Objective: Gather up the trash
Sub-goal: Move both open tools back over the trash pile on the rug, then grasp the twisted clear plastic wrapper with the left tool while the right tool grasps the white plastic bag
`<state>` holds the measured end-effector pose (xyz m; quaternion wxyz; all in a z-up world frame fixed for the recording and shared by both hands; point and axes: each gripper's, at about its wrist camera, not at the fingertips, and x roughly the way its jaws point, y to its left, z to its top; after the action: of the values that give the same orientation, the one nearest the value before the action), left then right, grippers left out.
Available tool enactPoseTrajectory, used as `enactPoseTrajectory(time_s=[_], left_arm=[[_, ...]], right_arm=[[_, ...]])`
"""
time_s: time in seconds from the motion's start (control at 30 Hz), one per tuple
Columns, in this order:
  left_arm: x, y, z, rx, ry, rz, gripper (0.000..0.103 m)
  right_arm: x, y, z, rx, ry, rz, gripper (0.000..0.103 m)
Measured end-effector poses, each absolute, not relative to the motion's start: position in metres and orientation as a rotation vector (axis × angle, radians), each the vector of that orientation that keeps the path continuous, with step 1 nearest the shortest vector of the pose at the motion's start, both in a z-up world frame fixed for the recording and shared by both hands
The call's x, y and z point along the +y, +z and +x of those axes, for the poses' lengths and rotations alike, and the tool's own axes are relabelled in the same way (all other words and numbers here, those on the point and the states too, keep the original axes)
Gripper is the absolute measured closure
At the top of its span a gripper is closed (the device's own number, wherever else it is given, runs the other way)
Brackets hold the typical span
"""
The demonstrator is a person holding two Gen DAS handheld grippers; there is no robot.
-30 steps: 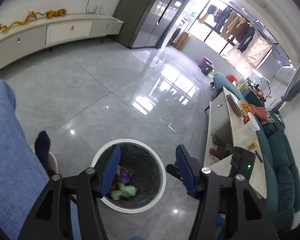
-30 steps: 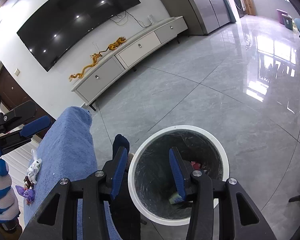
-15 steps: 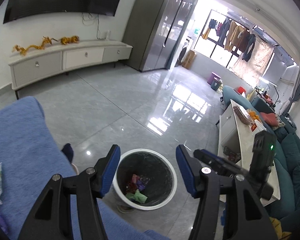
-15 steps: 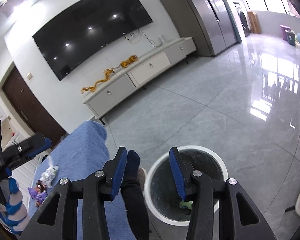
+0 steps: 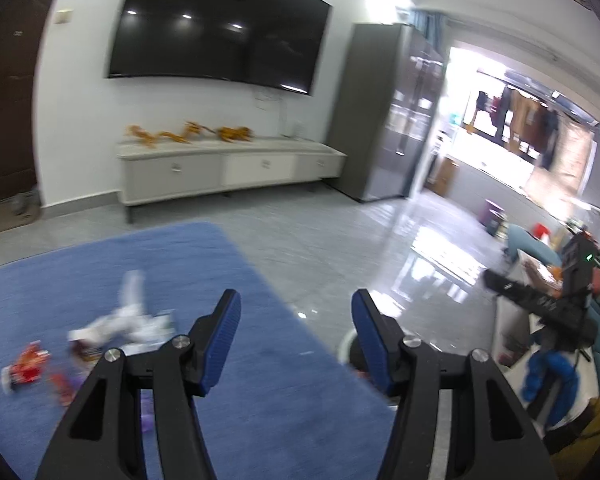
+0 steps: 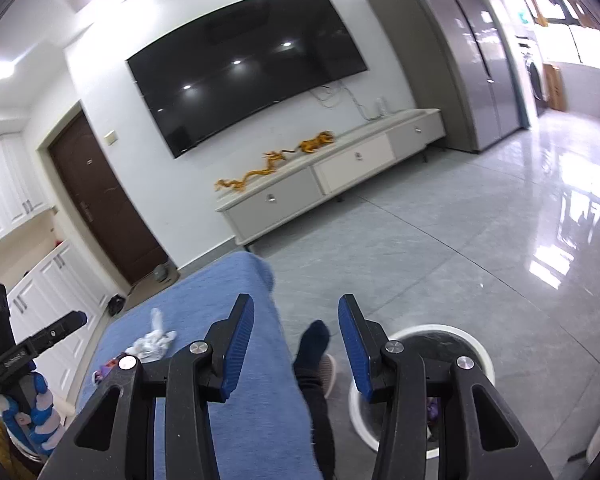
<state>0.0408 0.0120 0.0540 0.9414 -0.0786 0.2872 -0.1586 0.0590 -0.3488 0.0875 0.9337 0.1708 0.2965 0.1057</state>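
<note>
Both tools, left point(image 5: 296, 338) and right point(image 6: 296, 346), hang spread and empty between drops, so the next move calls for reaching left to the wrappers point(image 5: 124, 326) scattered on the blue-covered counter point(image 5: 260, 380), then carrying one to the bin point(image 6: 480, 350) on the floor.

1. The floor point(image 6: 480, 240) is glossy grey tile, mirroring the window light.
2. The blue cloth point(image 5: 260, 380) looks matt and soft-napped.
3. The trash point(image 5: 128, 324) on it is crinkled white paper and shiny red wrappers point(image 5: 26, 368).
4. The trash bin point(image 6: 476, 348) has a smooth white plastic rim and a glossy dark liner.
5. Each hand-held gripper point(image 6: 296, 344) has matt black plastic arms, ribbed blue pads and metal screws.
</note>
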Motion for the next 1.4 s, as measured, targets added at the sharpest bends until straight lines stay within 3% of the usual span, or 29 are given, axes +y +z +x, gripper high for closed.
enactPoseTrajectory(time_s=[0.3,0.5,0.9,1.4], left_arm=[[0.153,0.010,-0.002,0.639,-0.035,-0.185,0.048],[0.205,-0.037,-0.013,0.717,0.048,-0.219,0.048],[0.199,-0.100,0.021,0.856,-0.030,-0.184,0.052],[0.201,-0.125,0.041,0.891,-0.107,-0.194,0.076]], right_arm=[[-0.290,0.093,0.075,0.629,0.332,0.292,0.061],[-0.244,0.084,0.094,0.683,0.406,0.259,0.061],[-0.130,0.030,0.148,0.894,0.582,0.174,0.061],[-0.026,-0.047,0.195,1.114,0.764,0.167,0.060]])
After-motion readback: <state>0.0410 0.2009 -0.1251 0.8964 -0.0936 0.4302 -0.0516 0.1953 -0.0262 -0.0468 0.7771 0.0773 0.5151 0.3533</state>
